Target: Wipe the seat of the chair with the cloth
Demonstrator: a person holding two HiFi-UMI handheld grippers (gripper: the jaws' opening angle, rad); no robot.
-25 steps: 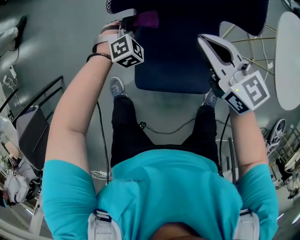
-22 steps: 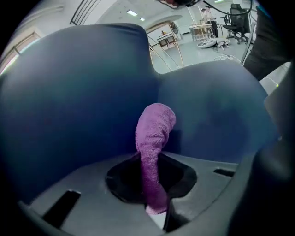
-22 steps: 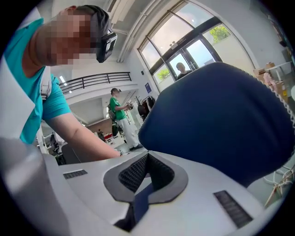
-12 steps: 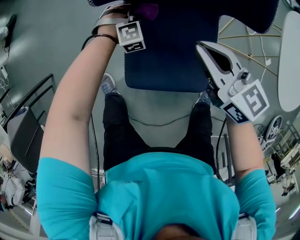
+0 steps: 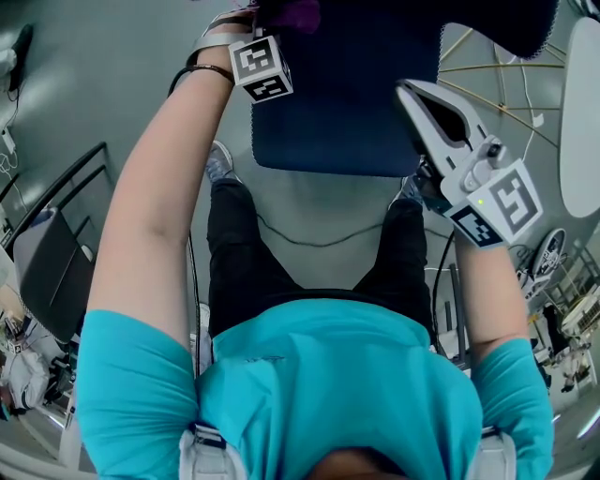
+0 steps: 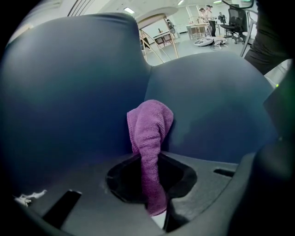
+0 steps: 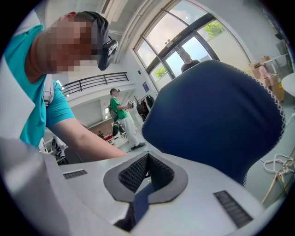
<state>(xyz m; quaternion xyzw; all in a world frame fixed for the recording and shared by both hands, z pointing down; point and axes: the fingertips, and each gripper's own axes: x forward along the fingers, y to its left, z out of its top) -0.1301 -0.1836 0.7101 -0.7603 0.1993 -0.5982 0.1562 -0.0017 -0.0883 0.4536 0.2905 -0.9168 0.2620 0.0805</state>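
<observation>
The left gripper (image 6: 156, 203) is clamped on a purple cloth (image 6: 150, 133): in the left gripper view its dark jaws pinch the lower part of the cloth, and the free end stands up in a folded bunch beyond the tips. That bunch lies against the dark blue upholstery of the office chair, right at the crease where the seat (image 6: 216, 110) meets the backrest (image 6: 69, 87). In the head view the cloth (image 5: 292, 13) shows only as a small purple patch at the top edge, just past the left gripper's marker cube (image 5: 262, 67), at the rear left part of the seat (image 5: 337, 122). The person's left arm (image 5: 155, 206) reaches out straight to it.

The right gripper (image 5: 417, 103) is light grey and holds nothing; in the right gripper view its ribbed pads (image 7: 133, 173) come together at the tips. It sits at the right front corner of the seat, apart from the cloth, and its camera looks at the curved backrest (image 7: 216, 120). The person wears a teal shirt (image 5: 328, 375) and stands at the seat's front edge. A white round table (image 5: 583, 112) stands to the right
</observation>
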